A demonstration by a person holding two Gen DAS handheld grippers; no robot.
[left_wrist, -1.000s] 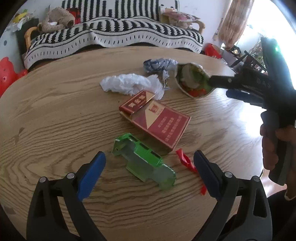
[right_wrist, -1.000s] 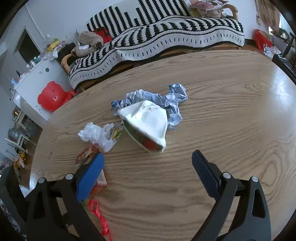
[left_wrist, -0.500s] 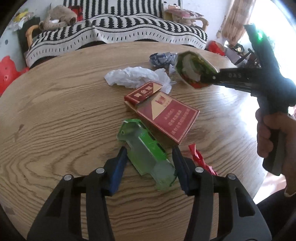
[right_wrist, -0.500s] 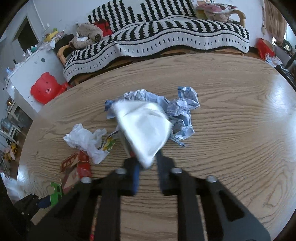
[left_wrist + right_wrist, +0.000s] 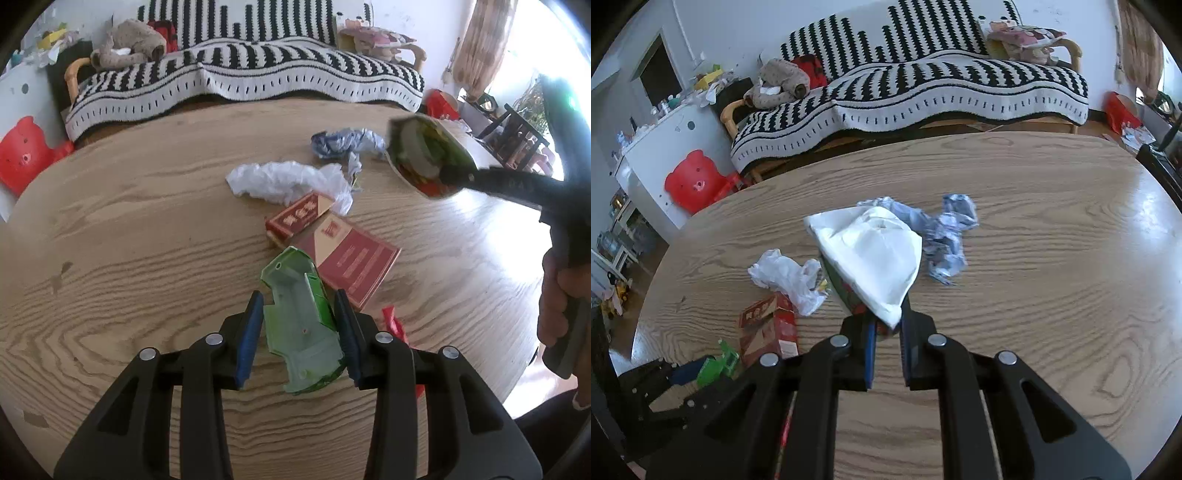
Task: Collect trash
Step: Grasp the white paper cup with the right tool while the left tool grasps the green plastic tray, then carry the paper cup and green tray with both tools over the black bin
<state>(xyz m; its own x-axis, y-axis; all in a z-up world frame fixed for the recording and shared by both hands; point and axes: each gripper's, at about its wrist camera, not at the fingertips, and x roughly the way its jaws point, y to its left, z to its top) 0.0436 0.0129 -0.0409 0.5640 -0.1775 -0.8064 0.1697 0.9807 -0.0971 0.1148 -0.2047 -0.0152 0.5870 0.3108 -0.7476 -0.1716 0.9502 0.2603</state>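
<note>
The left gripper (image 5: pixel 299 332) has its blue fingers (image 5: pixel 249 339) drawn in narrow on either side of a green plastic shell (image 5: pixel 299 325); they have just been closing, the right finger against the shell's edge, the left one so close that contact cannot be told. The shell lies hollow side up on the wooden worktop (image 5: pixel 129 240), its far end just beside a red carton (image 5: pixel 347 258) with its flap open. A red scrap (image 5: pixel 393 323) lies at the right of the fingers, partly hidden by them. Beyond the carton sits a crumpled white bag (image 5: pixel 284 181), and farther off a crumpled blue wrapper (image 5: pixel 343 142). The right gripper (image 5: pixel 888 328) is clamped on the corner of a snack bag (image 5: pixel 871 254), white outside and printed inside, held up off the worktop; the left view shows the same bag (image 5: pixel 424 155) at the tip of that gripper, with a hand (image 5: pixel 557 302) around the handle. In the right view the blue wrapper (image 5: pixel 945 236) lies just behind the held bag, the white bag (image 5: pixel 786 273) to its left, and the carton (image 5: pixel 768 332) and shell (image 5: pixel 716 367) lower left. A striped sofa (image 5: pixel 905 96) stands beyond the worktop, and a red bear-shaped stool (image 5: pixel 694 181) beside a white cabinet.
</note>
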